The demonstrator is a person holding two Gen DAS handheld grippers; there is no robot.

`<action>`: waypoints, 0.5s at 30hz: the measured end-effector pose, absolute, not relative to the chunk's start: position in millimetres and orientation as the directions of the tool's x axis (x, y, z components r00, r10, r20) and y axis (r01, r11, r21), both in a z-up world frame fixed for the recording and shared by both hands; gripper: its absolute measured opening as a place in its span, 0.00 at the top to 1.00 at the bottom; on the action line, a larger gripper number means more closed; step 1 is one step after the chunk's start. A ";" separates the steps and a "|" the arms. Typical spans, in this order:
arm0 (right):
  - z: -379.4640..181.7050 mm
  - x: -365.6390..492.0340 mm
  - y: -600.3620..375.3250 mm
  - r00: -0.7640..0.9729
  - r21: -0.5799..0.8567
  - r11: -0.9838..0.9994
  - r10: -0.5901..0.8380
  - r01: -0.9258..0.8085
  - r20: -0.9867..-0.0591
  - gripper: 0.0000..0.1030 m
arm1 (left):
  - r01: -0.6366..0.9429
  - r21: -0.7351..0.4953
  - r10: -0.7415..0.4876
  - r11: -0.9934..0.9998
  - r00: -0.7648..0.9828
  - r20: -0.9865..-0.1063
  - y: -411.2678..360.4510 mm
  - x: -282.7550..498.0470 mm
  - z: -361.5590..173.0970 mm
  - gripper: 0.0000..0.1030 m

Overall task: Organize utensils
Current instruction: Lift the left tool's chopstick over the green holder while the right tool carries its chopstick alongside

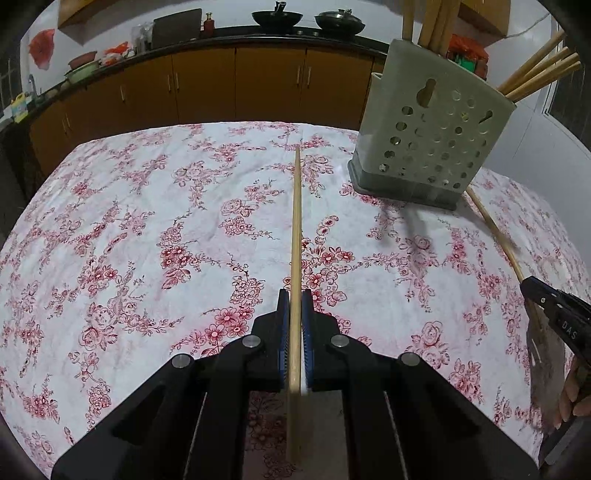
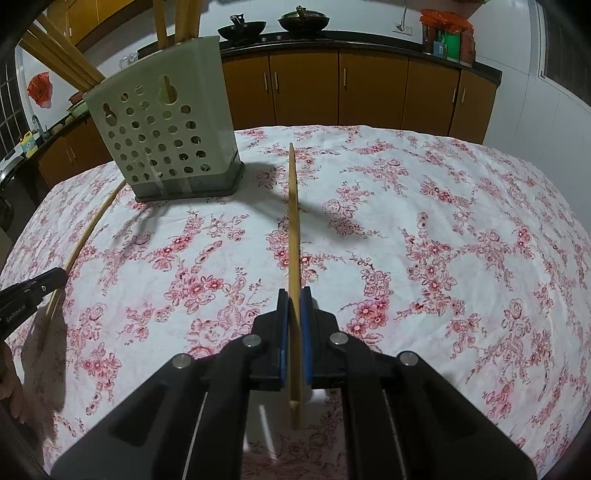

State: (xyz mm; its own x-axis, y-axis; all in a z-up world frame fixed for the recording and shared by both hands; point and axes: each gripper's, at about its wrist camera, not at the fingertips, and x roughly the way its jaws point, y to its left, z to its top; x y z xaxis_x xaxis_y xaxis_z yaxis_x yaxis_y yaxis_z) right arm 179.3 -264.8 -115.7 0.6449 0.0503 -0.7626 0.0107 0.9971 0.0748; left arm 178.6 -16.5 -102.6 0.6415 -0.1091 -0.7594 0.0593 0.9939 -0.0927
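Note:
My left gripper [image 1: 294,295] is shut on a wooden chopstick [image 1: 295,221] that runs straight ahead between the blue pads, low over the floral cloth. My right gripper [image 2: 294,293] is likewise shut on a second chopstick [image 2: 293,221], which points forward. A pale green perforated utensil holder [image 1: 428,147] stands upright at the far right in the left wrist view and at the far left [image 2: 162,136] in the right wrist view. Several chopsticks [image 1: 539,74] stick out of its top. The right gripper [image 1: 529,285] shows at the right edge, the left gripper [image 2: 55,277] at the left edge.
The round table [image 1: 147,221] carries a white cloth with red flowers. Behind it run brown kitchen cabinets [image 2: 369,88] under a dark counter with two black woks [image 1: 277,16]. A person's hand [image 1: 570,398] shows at the right edge.

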 end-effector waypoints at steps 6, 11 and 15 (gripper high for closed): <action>-115.8 179.1 -265.1 0.645 0.075 0.997 0.050 0.011 -0.763 0.92 | 0.058 -0.099 -0.113 0.993 0.641 -0.759 -16.9 178.4 -102.4 0.92; -115.8 179.1 -265.1 0.645 0.075 0.997 0.051 0.010 -0.763 0.92 | 0.057 -0.100 -0.113 0.993 0.641 -0.759 -17.7 178.4 -102.3 0.92; -115.7 179.1 -265.1 0.645 0.075 0.997 0.051 0.010 -0.763 0.92 | 0.056 -0.100 -0.113 0.993 0.642 -0.759 -17.0 178.4 -102.3 0.92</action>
